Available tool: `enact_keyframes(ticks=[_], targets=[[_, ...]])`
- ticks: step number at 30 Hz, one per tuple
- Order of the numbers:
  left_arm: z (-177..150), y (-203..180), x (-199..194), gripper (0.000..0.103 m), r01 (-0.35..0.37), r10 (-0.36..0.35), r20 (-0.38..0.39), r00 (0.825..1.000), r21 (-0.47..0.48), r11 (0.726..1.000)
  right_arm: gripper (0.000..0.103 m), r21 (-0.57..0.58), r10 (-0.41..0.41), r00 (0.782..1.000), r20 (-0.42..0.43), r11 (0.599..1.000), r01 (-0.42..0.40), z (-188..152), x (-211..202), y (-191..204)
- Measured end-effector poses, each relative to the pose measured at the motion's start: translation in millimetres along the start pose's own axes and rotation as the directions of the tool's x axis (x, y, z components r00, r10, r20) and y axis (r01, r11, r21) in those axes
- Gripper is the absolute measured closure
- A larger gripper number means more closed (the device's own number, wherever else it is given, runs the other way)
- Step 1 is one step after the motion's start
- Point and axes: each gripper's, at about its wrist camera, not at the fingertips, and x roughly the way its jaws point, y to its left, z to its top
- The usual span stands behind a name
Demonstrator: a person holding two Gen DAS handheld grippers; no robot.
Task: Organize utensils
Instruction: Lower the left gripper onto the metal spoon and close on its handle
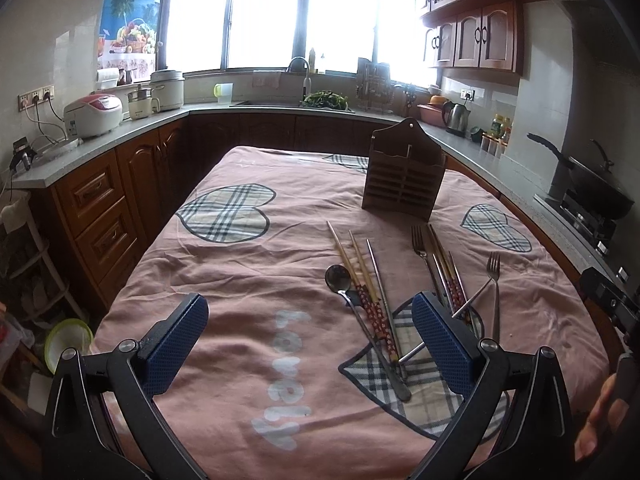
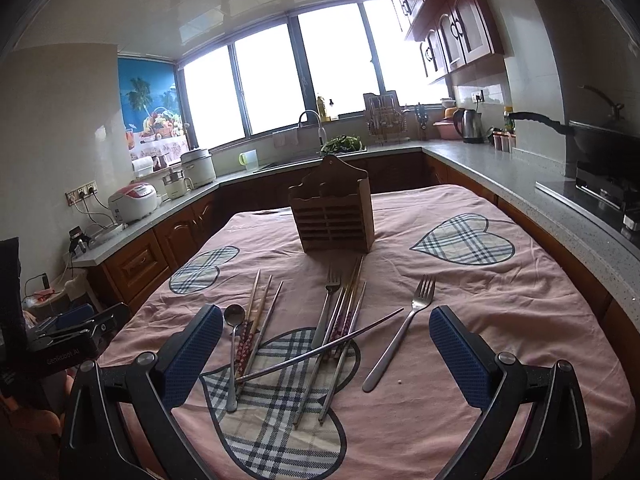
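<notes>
Both claws, left claw and right claw, gape empty above loose utensils near the surface's front edge; next, presumably, gripping one for the wooden holder beyond.

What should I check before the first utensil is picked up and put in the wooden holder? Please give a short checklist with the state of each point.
1. Left gripper open and holding nothing: ok.
2. Right gripper open and holding nothing: ok.
3. Wooden holder upright on the cloth, beyond the utensils: ok.
4. Holder compartments free to receive: cannot tell, the openings on top are not visible from here.
5. A utensil lying apart for an easy first grasp: ok, the fork on the right lies alone.
6. Pile in the middle free of crossings: not ok, one metal chopstick lies slanted across the others.
</notes>
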Motion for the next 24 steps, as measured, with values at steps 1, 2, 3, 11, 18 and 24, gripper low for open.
enact_keyframes(ticks=[1, 2, 3, 11, 18, 24], targets=[[0.8, -0.3, 5.3, 0.000, 0.003, -0.003, -0.012, 1.000, 0.001, 1.000, 0.000, 0.013, 0.003, 1.000, -0.010, 1.000, -0.003, 1.0, 4.3, -3.0], [1.3, -0.7, 10.6, 0.000, 0.008, -0.008, -0.024, 1.000, 0.001, 1.000, 0.000, 0.024, 0.005, 1.000, -0.020, 1.000, -0.005, 1.2, 8.3, -5.9], [1.9, -1.4, 17.0, 0.000, 0.011, -0.011, -0.039, 0.999, 0.001, 1.000, 0.000, 0.035, 0.010, 0.999, -0.031, 0.999, -0.009, 1.2, 12.4, -8.3], [12.3, -2.5, 64.7, 0.001, 0.026, -0.026, -0.128, 0.991, 0.000, 1.000, 0.028, 0.157, 0.077, 0.985, -0.156, 0.986, -0.052, 1.9, 61.4, -32.8], [17.4, -8.6, 104.8, 0.007, 0.042, -0.037, -0.202, 0.979, 0.020, 0.999, 0.052, 0.294, 0.128, 0.952, -0.280, 0.955, -0.042, -3.3, 116.1, -56.6], [16.6, -7.4, 136.1, 0.015, 0.052, -0.049, -0.270, 0.962, 0.006, 0.999, 0.055, 0.344, 0.130, 0.932, -0.339, 0.939, -0.006, -4.2, 144.5, -67.6]])
